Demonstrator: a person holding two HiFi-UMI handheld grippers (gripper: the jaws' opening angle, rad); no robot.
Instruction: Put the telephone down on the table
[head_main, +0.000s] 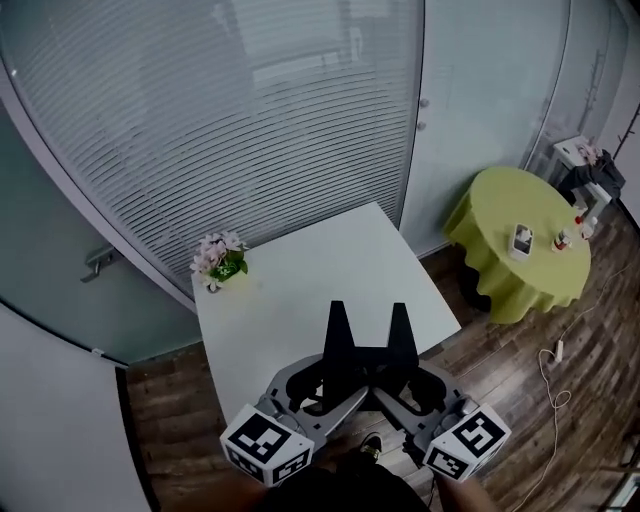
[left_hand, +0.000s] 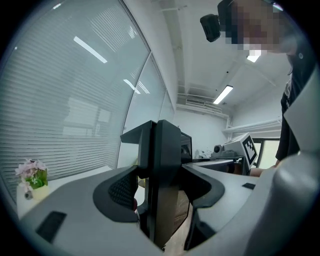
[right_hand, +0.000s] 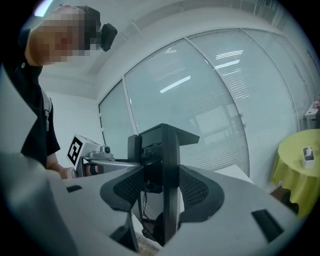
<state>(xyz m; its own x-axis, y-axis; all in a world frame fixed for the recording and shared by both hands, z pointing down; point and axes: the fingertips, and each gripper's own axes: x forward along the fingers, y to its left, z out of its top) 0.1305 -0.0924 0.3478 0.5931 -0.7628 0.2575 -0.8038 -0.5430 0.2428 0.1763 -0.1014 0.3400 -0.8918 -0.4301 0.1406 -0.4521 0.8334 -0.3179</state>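
Evidently left hand-held gripper (head_main: 338, 312), right hand-held gripper (head_main: 400, 314) closed.

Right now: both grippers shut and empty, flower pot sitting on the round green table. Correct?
Not quite. The flower pot stands on the white square table, at its far left corner, not on the round green table; the head view shows it. The rest holds: left gripper and right gripper are both shut with nothing between the jaws.

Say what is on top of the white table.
A flower pot at its far left corner. The left gripper and right gripper hide part of the table near its front edge.
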